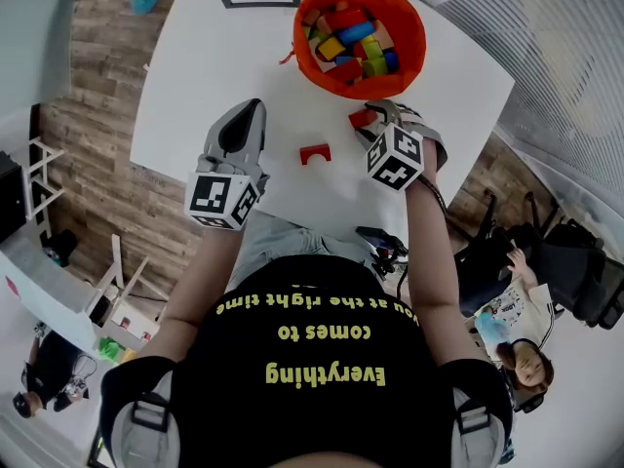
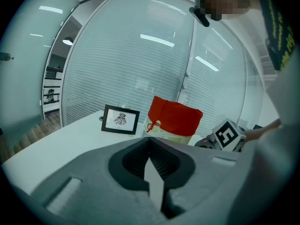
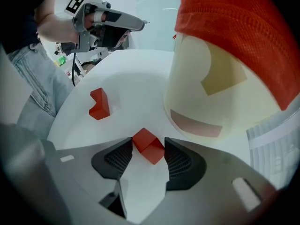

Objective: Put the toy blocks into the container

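While on the table [image 3: 131, 78], a boxy red block [image 3: 149, 146]

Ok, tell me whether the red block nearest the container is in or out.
Out. The red block rests on the table beside the container, with the right gripper closed against its sides.

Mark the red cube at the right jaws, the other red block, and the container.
Red cube [image 3: 149, 146]: right gripper view, upper face.
Other red block [image 3: 100, 108]: right gripper view, lower front face.
Container [image 1: 414, 39]: head view, orange fabric rim.
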Demonstrator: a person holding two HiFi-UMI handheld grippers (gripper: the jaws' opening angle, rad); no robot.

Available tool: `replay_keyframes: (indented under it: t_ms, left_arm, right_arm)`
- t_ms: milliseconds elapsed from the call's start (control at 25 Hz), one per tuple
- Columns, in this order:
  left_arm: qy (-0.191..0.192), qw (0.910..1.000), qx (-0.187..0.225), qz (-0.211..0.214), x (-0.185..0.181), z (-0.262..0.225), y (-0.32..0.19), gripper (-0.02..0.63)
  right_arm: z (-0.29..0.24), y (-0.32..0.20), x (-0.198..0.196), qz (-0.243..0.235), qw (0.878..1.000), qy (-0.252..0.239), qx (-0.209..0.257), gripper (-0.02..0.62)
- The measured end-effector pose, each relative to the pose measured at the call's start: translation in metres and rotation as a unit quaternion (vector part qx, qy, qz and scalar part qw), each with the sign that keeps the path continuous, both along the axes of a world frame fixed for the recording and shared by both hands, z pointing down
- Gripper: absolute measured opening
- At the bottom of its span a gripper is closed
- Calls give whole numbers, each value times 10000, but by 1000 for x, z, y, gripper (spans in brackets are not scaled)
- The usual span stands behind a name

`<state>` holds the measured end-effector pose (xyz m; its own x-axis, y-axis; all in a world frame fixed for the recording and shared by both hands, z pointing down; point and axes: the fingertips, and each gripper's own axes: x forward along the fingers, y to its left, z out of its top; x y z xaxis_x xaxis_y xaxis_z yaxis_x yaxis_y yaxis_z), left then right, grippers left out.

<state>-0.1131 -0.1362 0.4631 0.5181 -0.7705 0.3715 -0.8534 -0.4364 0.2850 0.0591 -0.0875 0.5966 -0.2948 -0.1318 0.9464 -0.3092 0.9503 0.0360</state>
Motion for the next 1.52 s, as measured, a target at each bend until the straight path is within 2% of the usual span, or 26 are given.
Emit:
replay_keyframes:
  t_ms: [200, 360, 640, 880, 1160, 1520]
  left_arm:
    - [14, 10000, 12, -22, -2, -1, 0, 0]
    - [30, 10000, 16, -12, -1, -3, 1, -2]
    - [59, 10000, 69, 19, 1, -6, 1, -1]
    - [77, 9998, 152, 82, 4, -14, 2, -2]
    - [78, 9994, 297, 179, 11, -24, 2, -2]
    - [69, 9983, 543, 216, 10, -45, 4, -2]
  right_arm:
    - [-2, -1, 3, 310, 9995, -45, -50, 216]
    - [-10, -5, 5, 830, 9960, -309, -96, 210]
    - [-27, -9, 6, 1209, 9899, -742, 78, 202]
    - [-47, -6, 12, 1927, 9693, -1530, 13, 201]
    - [-67, -3, 17, 1932, 9648, -1740, 388, 198]
    - [-109, 1, 11, 2030, 9502, -2202, 858, 196]
